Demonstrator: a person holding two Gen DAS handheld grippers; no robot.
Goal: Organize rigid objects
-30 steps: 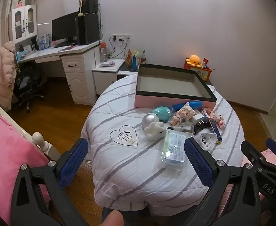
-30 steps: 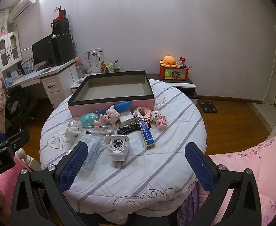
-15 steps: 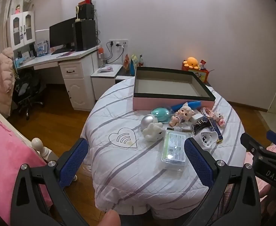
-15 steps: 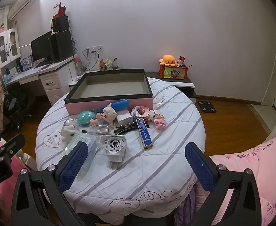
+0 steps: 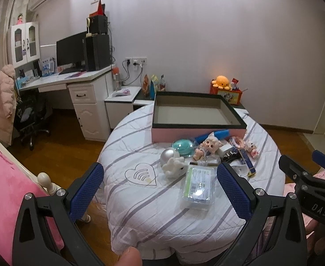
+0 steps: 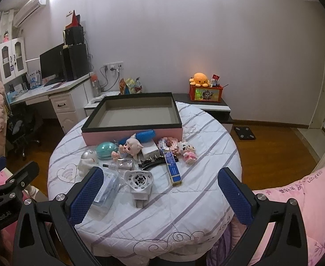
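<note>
I'm holding both grippers above the near edge of the round table (image 6: 184,210), nothing in either. Left gripper (image 5: 160,186): jaws spread wide, empty. Right gripper (image 6: 160,188): jaws likewise wide apart, empty. Neither is touching anything.

Box (image 6: 131,113) is sitting at the far side of the table, open, nothing showing inside. Pink wall, dark rim.

The clutter is lying in a loose cluster just in front of the box:
- blue tube (image 6: 143,134) lying against the box's near wall
- doll (image 6: 131,147) lying beside the tube, near the middle
- teal case (image 6: 106,150) left of the doll
- silver ball (image 5: 169,155) further left, with a white figurine (image 5: 174,166) touching it on the near side
- clear pack (image 5: 197,184) nearest my left gripper, lying flat, well in front of the doll
- white fan (image 6: 139,180) nearest my right gripper, lying face up
- long blue carton (image 6: 173,169) right of the fan, pointing toward the box
- black clips (image 6: 151,163) between fan and doll
- small pink toy (image 6: 189,153) at the right end of the cluster

All items are resting on the striped cover (image 5: 144,210). A thumb tip (image 5: 130,256) is showing at the bottom of the left view.
</note>
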